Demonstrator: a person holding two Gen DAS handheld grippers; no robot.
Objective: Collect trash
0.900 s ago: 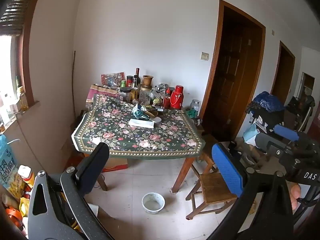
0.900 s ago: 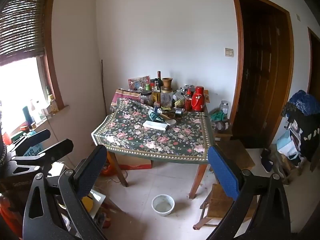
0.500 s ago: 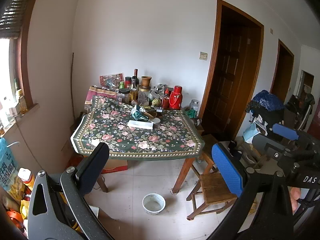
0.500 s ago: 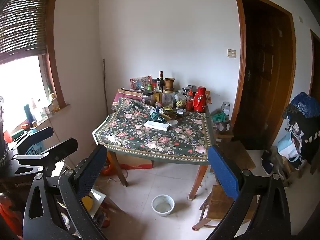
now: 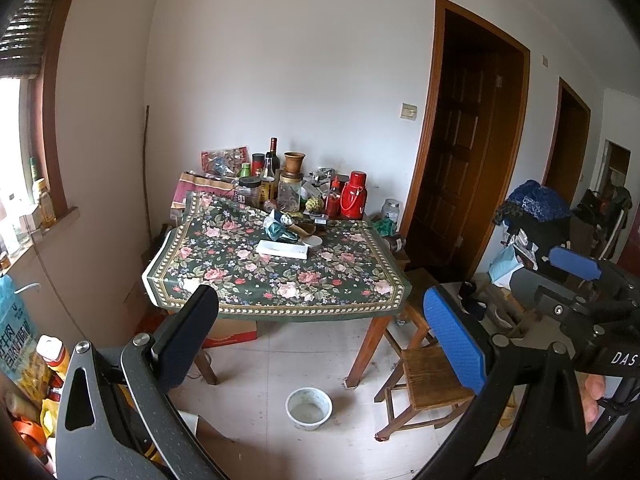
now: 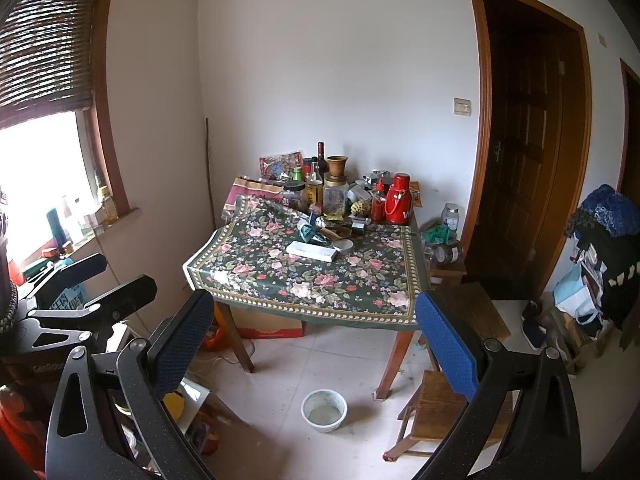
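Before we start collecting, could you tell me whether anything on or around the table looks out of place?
Yes: a crumpled green wrapper lies loose mid-table beside a flat white box, away from the bottles lined along the wall. A white bowl sits on the floor by the table leg.

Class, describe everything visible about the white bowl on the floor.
The white bowl is round and shallow, its material unclear, with a scuffed, greyish inside that looks empty or nearly so. It sits upright on the pale tiled floor, just in front of the table leg and left of the wooden stool. Nothing touches it but the floor.
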